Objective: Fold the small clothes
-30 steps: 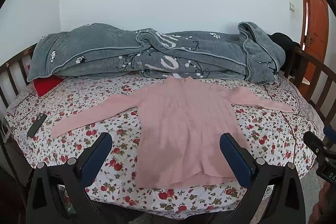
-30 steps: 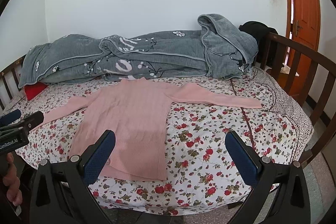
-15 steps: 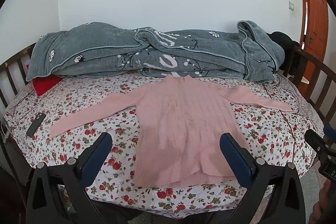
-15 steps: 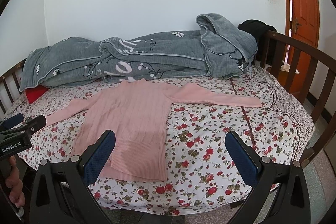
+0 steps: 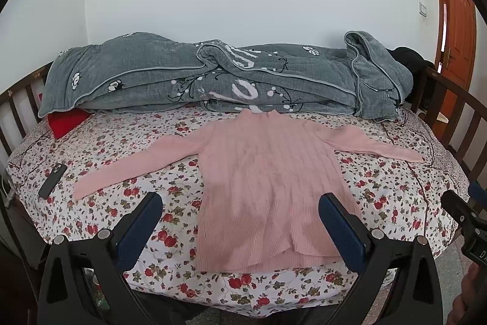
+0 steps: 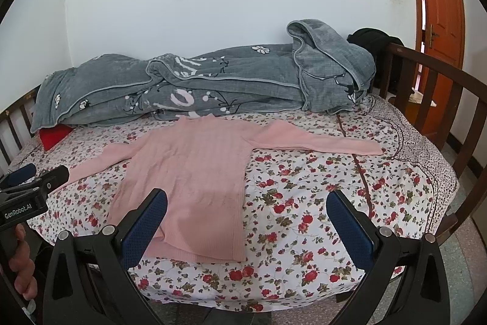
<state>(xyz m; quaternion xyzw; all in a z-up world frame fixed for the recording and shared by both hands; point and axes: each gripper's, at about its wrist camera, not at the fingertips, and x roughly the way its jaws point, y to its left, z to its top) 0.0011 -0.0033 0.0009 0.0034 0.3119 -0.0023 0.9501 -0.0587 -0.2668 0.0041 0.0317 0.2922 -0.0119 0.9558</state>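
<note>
Left tongs (image 5: 240, 215) are hanging wide open and empty off the near edge of the bed (image 5: 395, 197), holding nothing. In the left wrist view, a pink sweater (image 5: 268, 188) is lying flat on the floral sheet, hem at the near edge, collar toward the far edge beside a rolled grey quilt (image 5: 213, 81). Both sleeves are spreading outward. A dark phone (image 5: 52, 180) is lying near the left edge.

In the right wrist view, the right tongs (image 6: 246, 218) are also gaping open and empty. The sweater (image 6: 188, 172) is sitting left of centre, one sleeve reaching toward the right edge. An orange door (image 6: 438, 5) is standing beyond the bed rail.
</note>
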